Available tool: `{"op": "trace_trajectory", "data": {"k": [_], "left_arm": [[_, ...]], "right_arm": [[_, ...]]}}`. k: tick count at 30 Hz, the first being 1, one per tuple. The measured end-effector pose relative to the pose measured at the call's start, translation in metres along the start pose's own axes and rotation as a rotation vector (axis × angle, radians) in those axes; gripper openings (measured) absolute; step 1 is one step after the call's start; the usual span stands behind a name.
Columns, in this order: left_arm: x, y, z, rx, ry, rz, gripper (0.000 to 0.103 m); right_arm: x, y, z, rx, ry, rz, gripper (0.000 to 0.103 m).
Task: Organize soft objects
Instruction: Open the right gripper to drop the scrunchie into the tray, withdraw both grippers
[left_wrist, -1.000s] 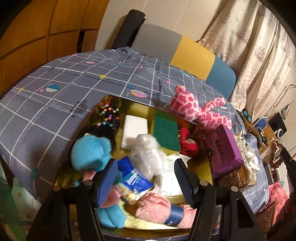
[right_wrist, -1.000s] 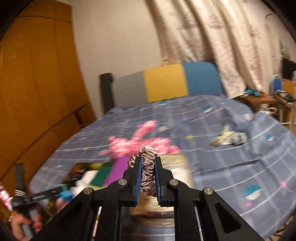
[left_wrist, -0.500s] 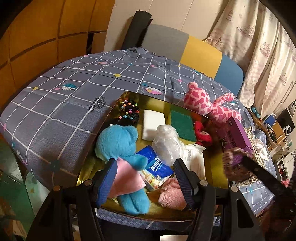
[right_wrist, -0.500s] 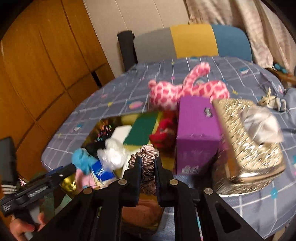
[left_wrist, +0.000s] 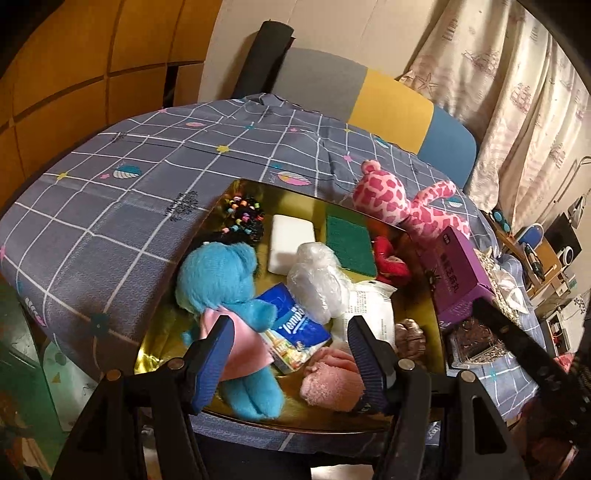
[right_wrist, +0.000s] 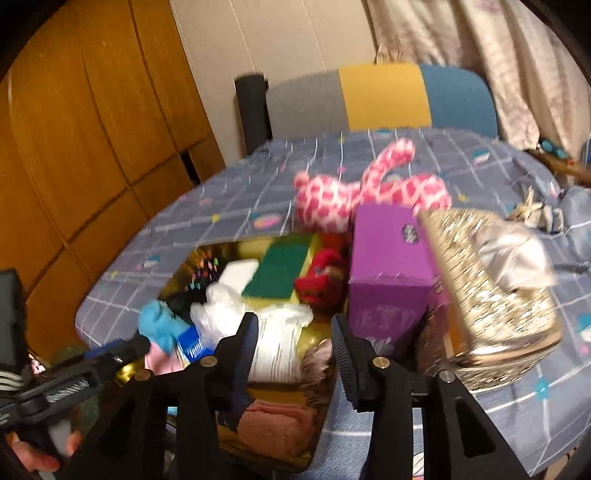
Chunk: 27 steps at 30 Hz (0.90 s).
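On the grey checked bedspread, a gold tray. The mauve satin scrunchie, seemingly just dropped at its right edge, is light, squashy; pinch its band. Right gripper just parted, left gripper apart, both empty.

Right-wrist view motion-blurred; scrunchie indistinct.

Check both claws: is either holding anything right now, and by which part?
Nothing is held. The left claw is open and empty; the right claw's jaws have just been opening, and the brown scrunchie lies on the gold tray.
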<state>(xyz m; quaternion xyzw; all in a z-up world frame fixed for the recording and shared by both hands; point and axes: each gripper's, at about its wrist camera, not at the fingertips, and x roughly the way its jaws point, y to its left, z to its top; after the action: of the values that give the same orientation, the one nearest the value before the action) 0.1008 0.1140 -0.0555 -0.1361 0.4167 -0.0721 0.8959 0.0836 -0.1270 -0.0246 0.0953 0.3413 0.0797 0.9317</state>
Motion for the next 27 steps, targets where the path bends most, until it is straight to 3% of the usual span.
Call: {"op": "trace_trajectory", "data": {"k": [14, 19, 27], "left_arm": [[0.007, -0.039, -0.001, 0.068, 0.042, -0.085, 0.064], [0.006, -0.061, 0.007, 0.09, 0.052, -0.14, 0.064], [0.008, -0.108, 0.028, 0.134, 0.059, -0.2, 0.064]], "right_arm": [[-0.059, -0.047, 0.014, 0.038, -0.169, -0.074, 0.047], [-0.069, -0.095, 0.019, 0.077, -0.177, -0.159, 0.048], [-0.069, -0.193, 0.021, 0.153, -0.112, -0.312, 0.048]]}}
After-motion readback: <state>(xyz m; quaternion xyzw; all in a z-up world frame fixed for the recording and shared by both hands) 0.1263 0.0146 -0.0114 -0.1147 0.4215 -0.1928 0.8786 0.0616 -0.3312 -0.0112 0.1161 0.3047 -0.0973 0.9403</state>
